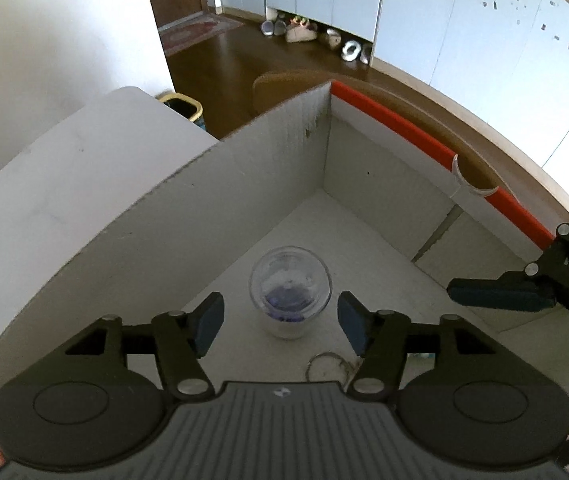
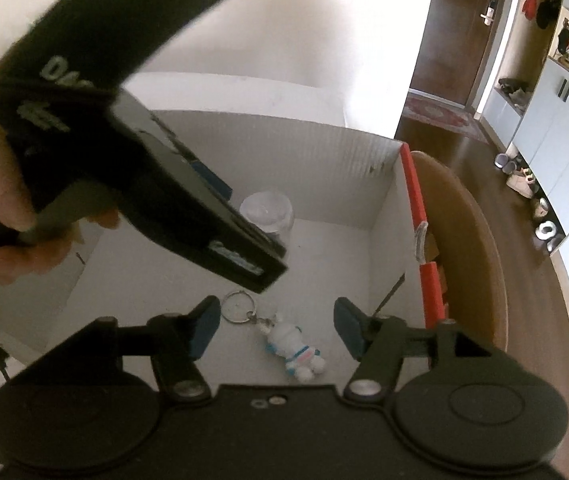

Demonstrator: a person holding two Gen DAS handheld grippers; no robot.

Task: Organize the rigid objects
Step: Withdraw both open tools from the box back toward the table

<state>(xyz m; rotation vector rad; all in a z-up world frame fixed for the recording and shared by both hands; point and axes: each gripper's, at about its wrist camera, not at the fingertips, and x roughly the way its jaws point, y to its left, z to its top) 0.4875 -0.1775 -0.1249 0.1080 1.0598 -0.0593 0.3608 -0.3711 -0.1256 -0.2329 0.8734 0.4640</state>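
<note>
A clear plastic cup (image 1: 290,294) with something purple in its bottom stands upright on the floor of an open cardboard box (image 1: 268,164). My left gripper (image 1: 280,322) is open, its fingers either side of the cup and a little above it. The cup (image 2: 270,210) also shows in the right wrist view, partly hidden behind the left gripper body (image 2: 136,168). A white and blue figurine keychain (image 2: 294,350) with a metal ring (image 2: 238,306) lies on the box floor. My right gripper (image 2: 276,330) is open and empty over the keychain.
The box has an orange-red outer rim (image 1: 396,124) and stands on a round wooden table (image 2: 472,248) next to a white surface (image 1: 84,148). A yellow-rimmed bin (image 1: 184,108) and several shoes (image 1: 324,36) are on the floor beyond.
</note>
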